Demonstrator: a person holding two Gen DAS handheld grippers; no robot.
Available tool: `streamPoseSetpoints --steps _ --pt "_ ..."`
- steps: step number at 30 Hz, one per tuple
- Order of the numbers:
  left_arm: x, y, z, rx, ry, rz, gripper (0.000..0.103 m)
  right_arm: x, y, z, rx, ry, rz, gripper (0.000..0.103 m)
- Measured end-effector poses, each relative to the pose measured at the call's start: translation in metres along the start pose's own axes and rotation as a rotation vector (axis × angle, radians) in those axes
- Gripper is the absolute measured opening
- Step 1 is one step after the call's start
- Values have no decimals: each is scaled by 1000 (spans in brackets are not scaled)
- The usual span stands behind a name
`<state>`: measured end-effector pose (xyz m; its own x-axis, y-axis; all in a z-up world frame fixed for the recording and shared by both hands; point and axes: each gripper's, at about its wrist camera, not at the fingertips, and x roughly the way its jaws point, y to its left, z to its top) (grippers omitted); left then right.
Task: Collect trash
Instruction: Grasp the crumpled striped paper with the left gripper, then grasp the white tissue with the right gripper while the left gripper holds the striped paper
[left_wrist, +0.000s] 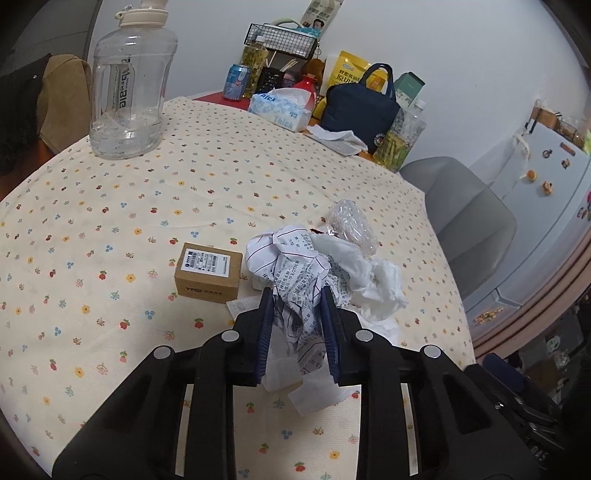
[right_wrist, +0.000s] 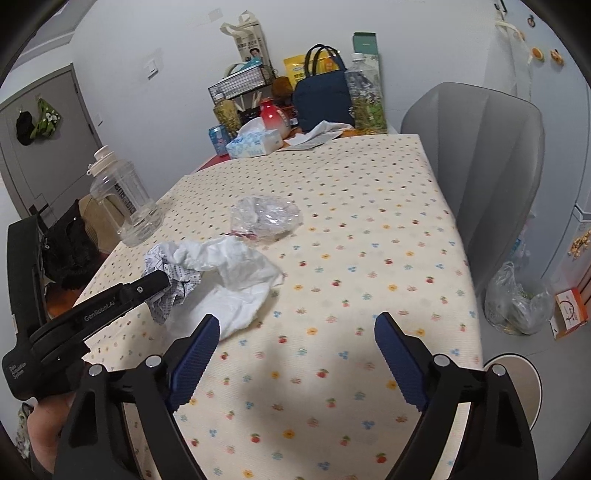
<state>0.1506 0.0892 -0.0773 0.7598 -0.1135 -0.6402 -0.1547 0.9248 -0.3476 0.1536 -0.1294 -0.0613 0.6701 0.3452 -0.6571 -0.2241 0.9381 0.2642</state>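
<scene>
My left gripper (left_wrist: 297, 295) is shut on a crumpled printed paper (left_wrist: 295, 266), which lies on the flowered tablecloth (left_wrist: 129, 206) against crumpled white tissue (left_wrist: 365, 280). A crumpled clear plastic wrapper (left_wrist: 351, 223) sits just behind them. A small cardboard box (left_wrist: 208, 273) stands left of the paper. In the right wrist view the left gripper (right_wrist: 162, 280) grips the printed paper (right_wrist: 173, 284) beside the white tissue (right_wrist: 236, 273), with the plastic wrapper (right_wrist: 264, 218) beyond. My right gripper (right_wrist: 295, 328) is open and empty, above the tablecloth (right_wrist: 369, 229) right of the tissue.
A large clear water jug (left_wrist: 129, 85) stands at the table's far left. A tissue box (left_wrist: 280, 107), blue bag (left_wrist: 360, 107), bottles and a can crowd the far end. A grey chair (right_wrist: 491, 147) stands right of the table. A plastic bag (right_wrist: 517, 302) sits on the floor.
</scene>
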Motion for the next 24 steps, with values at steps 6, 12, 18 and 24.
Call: streamPoseSetpoints --steps 6,12,18,24 --pt "-20 20 6 -36 -53 29 24 24 19 1 -5 65 46 74" --pt "-33 43 11 -73 -82 64 24 46 31 2 -3 97 58 68" --pt "-34 57 10 -99 -81 81 24 55 43 17 -35 87 46 68" --pt "-34 57 8 -99 -84 84 24 60 54 34 -60 74 52 68"
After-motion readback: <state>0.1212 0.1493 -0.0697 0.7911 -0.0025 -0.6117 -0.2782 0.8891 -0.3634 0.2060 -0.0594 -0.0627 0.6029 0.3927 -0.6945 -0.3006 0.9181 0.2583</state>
